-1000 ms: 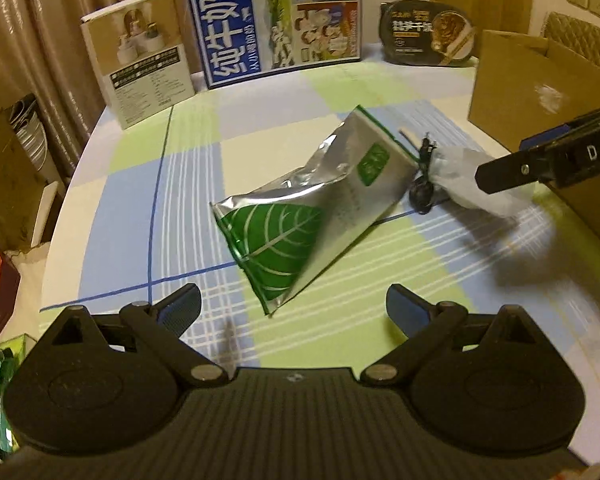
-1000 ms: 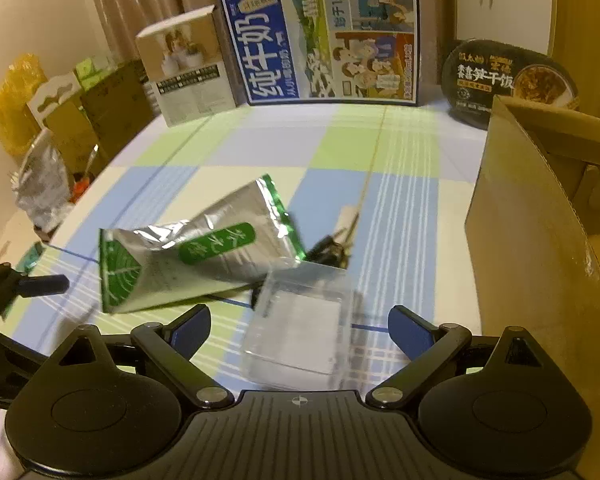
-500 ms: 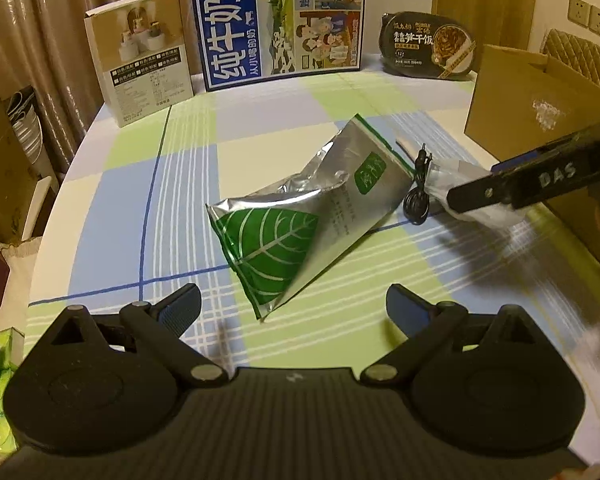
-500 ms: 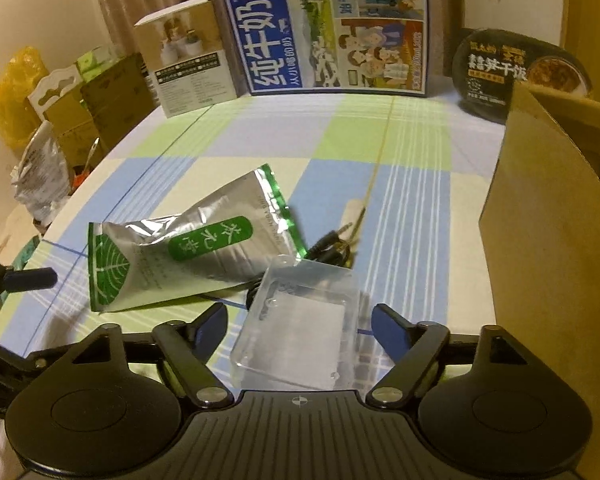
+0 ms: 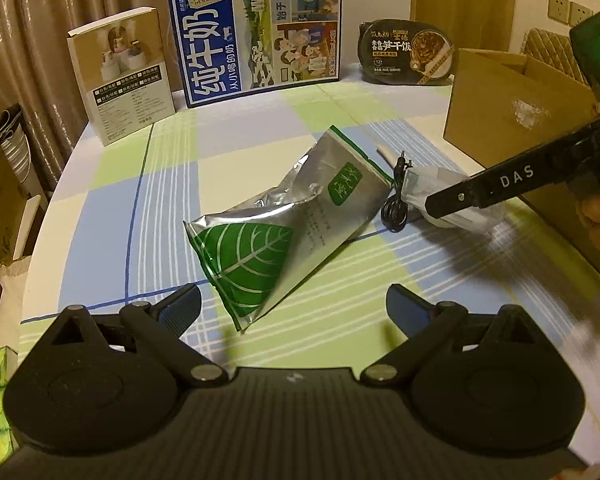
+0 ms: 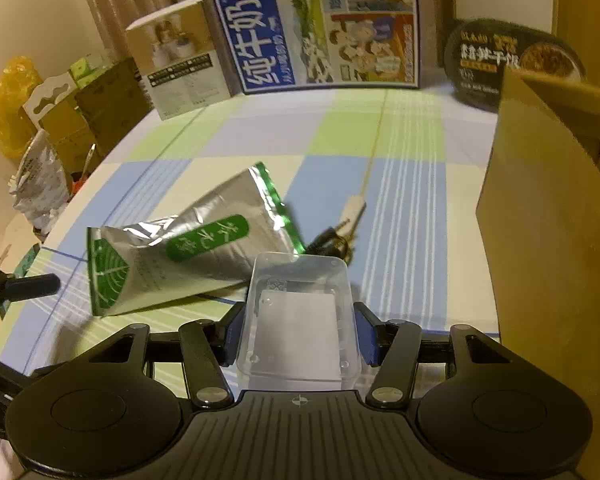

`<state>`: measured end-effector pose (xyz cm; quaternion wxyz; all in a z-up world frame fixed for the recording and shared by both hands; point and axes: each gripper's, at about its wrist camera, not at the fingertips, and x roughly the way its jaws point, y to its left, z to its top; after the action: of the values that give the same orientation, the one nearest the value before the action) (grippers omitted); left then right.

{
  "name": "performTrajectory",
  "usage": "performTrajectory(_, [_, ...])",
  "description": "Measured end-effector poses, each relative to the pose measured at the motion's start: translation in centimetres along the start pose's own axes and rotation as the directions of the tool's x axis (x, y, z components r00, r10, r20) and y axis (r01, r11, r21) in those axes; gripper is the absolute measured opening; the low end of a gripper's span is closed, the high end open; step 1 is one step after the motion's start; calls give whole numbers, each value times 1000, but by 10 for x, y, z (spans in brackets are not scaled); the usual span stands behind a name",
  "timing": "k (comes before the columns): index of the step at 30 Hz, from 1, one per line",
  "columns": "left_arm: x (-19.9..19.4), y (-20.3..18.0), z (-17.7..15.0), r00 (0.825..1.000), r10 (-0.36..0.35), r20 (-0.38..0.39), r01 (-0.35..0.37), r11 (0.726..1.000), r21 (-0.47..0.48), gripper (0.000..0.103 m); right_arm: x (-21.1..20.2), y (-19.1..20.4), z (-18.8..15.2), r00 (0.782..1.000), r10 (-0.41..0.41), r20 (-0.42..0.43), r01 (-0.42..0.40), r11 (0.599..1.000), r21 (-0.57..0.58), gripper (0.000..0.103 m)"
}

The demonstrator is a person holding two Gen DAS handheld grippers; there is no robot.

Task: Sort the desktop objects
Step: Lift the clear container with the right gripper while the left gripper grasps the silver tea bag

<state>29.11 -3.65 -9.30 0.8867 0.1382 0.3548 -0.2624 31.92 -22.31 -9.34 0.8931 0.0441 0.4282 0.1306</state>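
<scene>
Domestic room, likely a home dining area. Evidence: round table with checked tablecloth (image 5: 172, 184); drawn beige curtains (image 5: 32, 20); milk carton case (image 5: 256, 32); instant rice-meal tub (image 5: 408, 52); wall sockets (image 5: 568, 10); stacked cardboard boxes (image 6: 100, 100) on the floor.

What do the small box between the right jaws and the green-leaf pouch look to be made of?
Small box: clear, thin rigid plastic, probably; the tablecloth shows through it.
Green-leaf pouch: metallised foil or foil laminate, glossy; it creases sharply and mirrors the light.
Right gripper: closing, with the box between its jaws.
</scene>
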Motion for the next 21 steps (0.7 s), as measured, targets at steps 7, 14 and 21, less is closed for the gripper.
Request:
performTrajectory(7, [2, 6, -1, 1000, 8, -8, -9, 1000, -17, 97, -11, 27, -3, 999, 49, 11, -47, 995, -83, 53])
performTrajectory(14, [-2, 11, 1, 999, 39, -9, -39, 999, 9, 97, -10, 47, -16, 994, 94, -56, -103, 979, -179, 53])
performTrajectory(21, [-7, 15, -2, 999, 38, -18, -37, 998, 42, 97, 0, 45, -25, 994, 58, -88, -78, 968, -239, 58])
